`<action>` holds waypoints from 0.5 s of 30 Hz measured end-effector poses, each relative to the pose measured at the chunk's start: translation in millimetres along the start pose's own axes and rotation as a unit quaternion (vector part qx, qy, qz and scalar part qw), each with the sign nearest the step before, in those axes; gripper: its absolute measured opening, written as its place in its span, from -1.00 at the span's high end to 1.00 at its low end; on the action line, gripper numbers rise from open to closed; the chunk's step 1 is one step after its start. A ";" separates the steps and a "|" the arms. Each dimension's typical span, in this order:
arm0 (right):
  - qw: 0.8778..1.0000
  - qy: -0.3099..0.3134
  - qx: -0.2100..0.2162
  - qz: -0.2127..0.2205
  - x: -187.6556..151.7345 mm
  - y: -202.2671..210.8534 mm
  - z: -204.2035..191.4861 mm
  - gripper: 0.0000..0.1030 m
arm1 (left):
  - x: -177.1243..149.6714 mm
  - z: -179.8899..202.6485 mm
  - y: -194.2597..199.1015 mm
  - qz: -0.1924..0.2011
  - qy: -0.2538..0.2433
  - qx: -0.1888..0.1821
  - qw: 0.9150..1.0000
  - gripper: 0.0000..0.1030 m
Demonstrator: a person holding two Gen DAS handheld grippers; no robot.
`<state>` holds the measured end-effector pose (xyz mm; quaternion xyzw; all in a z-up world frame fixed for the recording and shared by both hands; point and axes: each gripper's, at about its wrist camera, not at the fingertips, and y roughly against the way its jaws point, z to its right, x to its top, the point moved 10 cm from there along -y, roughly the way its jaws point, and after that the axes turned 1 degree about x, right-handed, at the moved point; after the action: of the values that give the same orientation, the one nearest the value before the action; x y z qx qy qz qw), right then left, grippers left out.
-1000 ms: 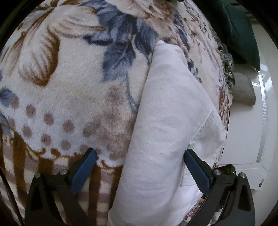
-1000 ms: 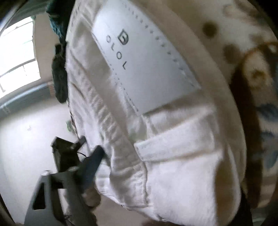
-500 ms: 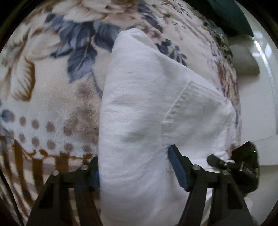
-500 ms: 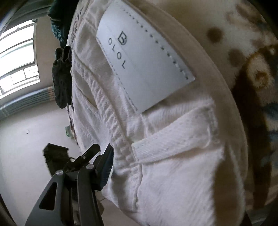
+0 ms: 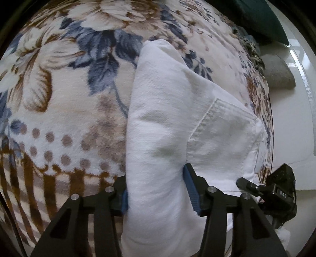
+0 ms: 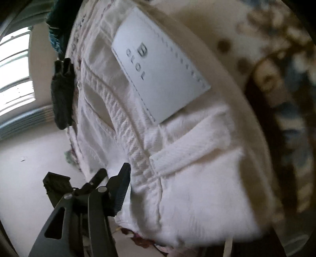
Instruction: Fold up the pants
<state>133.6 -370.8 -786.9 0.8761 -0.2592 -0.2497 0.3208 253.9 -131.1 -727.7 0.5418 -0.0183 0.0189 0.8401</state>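
Observation:
White pants (image 5: 165, 122) lie folded on a floral blanket (image 5: 65, 102). My left gripper (image 5: 156, 189) is shut on a thick fold of the pants, with the blue pads pressed into the cloth on both sides. In the right wrist view the waistband end of the pants (image 6: 177, 158) fills the frame, with a white brand label (image 6: 158, 79) and a belt loop (image 6: 189, 152). Only the left finger (image 6: 120, 195) of my right gripper shows, at the waistband edge; the other finger is hidden behind the cloth. The right gripper's black body also shows in the left wrist view (image 5: 276, 189).
The blanket's right edge drops to a pale floor (image 5: 284, 142). A grey cushion (image 5: 278, 73) and a dark green cloth (image 5: 260, 17) lie past that edge. In the right wrist view a dark garment (image 6: 62, 94) hangs at the blanket edge and a window (image 6: 15, 75) is at the left.
My left gripper closed from wide open onto the fold of pants. My right gripper's finger moved in closer to the waistband edge.

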 end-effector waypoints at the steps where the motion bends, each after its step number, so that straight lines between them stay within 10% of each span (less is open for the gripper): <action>1: 1.000 0.001 -0.007 0.013 1.3 6.0 -1.0 -0.12 | 0.0 -0.8 0.1 0.000 0.002 0.000 1.000 0.02; 6: 0.998 0.024 -0.034 0.039 0.4 12.6 -4.5 -0.15 | 0.9 -5.7 -2.5 -0.006 0.007 0.008 1.000 -0.18; 12: 1.000 -0.002 0.013 -0.010 8.3 -26.8 -3.3 -0.75 | 1.1 -11.5 -13.0 -0.021 0.025 -0.014 0.999 -0.52; 13: 1.000 0.004 0.010 -0.006 9.6 -27.7 -7.5 -0.74 | 1.4 -11.8 -14.3 -0.023 0.028 -0.019 0.999 -0.52; 15: 0.999 0.028 0.016 0.001 8.0 -25.0 -23.0 -0.04 | 3.9 -8.2 -10.4 -0.012 0.030 -0.032 0.999 -0.43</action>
<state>160.8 -349.3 -791.0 0.8875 -0.2544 -0.2208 0.3144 258.4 -127.9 -740.3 0.5139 0.0131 0.0245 0.8574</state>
